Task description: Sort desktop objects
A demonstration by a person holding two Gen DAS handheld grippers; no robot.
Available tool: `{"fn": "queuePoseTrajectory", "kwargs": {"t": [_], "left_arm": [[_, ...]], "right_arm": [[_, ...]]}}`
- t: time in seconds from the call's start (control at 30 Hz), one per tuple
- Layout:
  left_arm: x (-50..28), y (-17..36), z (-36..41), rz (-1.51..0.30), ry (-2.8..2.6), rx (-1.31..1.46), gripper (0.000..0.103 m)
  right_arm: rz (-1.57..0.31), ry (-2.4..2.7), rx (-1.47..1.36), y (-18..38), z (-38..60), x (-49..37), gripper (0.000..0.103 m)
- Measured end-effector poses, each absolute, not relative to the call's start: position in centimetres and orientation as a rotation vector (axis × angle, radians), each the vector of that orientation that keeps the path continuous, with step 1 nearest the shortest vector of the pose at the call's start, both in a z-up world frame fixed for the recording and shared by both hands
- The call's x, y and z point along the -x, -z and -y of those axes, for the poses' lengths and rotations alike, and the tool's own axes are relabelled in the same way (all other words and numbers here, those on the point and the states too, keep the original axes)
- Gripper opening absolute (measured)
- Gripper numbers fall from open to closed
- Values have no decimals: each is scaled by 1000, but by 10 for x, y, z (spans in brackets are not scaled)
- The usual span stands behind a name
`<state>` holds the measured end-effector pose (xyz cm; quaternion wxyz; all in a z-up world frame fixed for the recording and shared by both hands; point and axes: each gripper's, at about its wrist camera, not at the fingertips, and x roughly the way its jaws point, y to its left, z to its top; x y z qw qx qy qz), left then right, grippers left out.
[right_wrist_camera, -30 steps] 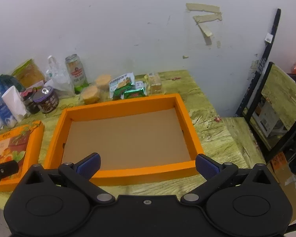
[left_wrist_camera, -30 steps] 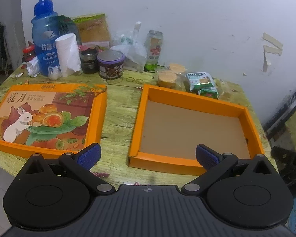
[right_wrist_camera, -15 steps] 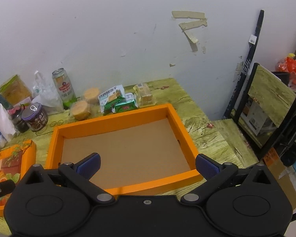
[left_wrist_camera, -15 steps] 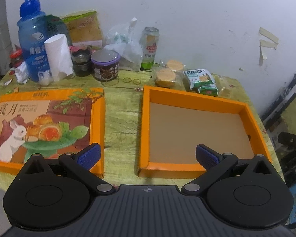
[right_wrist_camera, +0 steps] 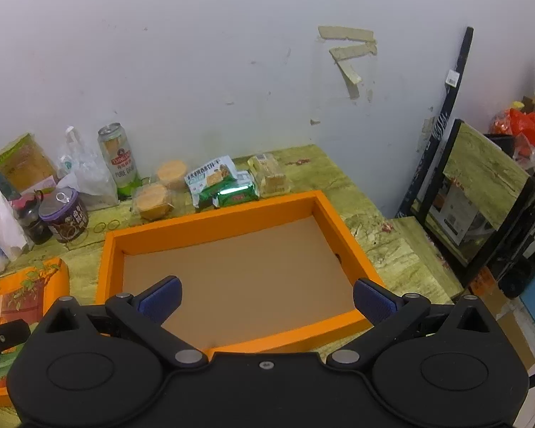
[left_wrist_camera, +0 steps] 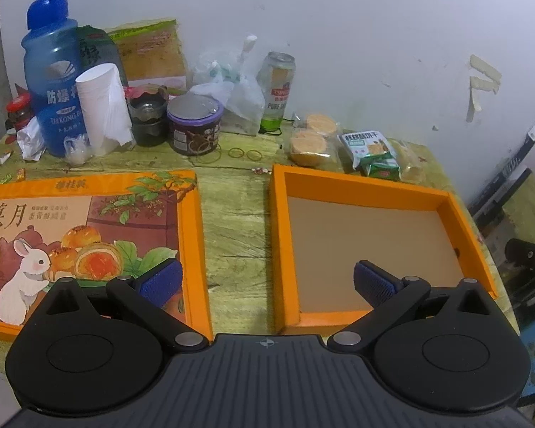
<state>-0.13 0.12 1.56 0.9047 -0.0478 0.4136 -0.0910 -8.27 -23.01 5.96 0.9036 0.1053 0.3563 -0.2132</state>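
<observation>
1. Left wrist view: the left hand-held gripper is hovering spread wide, gripping nothing. Ahead to its right, the orange tray is sitting empty; the round cakes and green snack packets are lying beyond it on the counter. Sorting is not yet underway.
2. Right wrist view: the right hand-held gripper is also gaping, empty-handed, directly over the tray's near edge.
3. Against a second ago, both views are closing in, the tray looming larger and the printed lid sliding under the left finger.
</observation>
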Motion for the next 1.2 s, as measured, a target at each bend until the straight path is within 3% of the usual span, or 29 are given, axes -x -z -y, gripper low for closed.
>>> {"fn": "queuePoseTrajectory", "kwargs": {"t": [0.63, 0.97, 1.2], "left_arm": [[-19, -18, 4, -819, 81, 90, 103], [-49, -21, 56, -789, 21, 50, 103], [-85, 18, 86, -901, -46, 74, 103]], "right_arm": [[-683, 351, -146, -66, 231, 48, 103], [-671, 243, -160, -55, 292, 7, 103], [-720, 235, -191, -26, 371, -20, 103]]}}
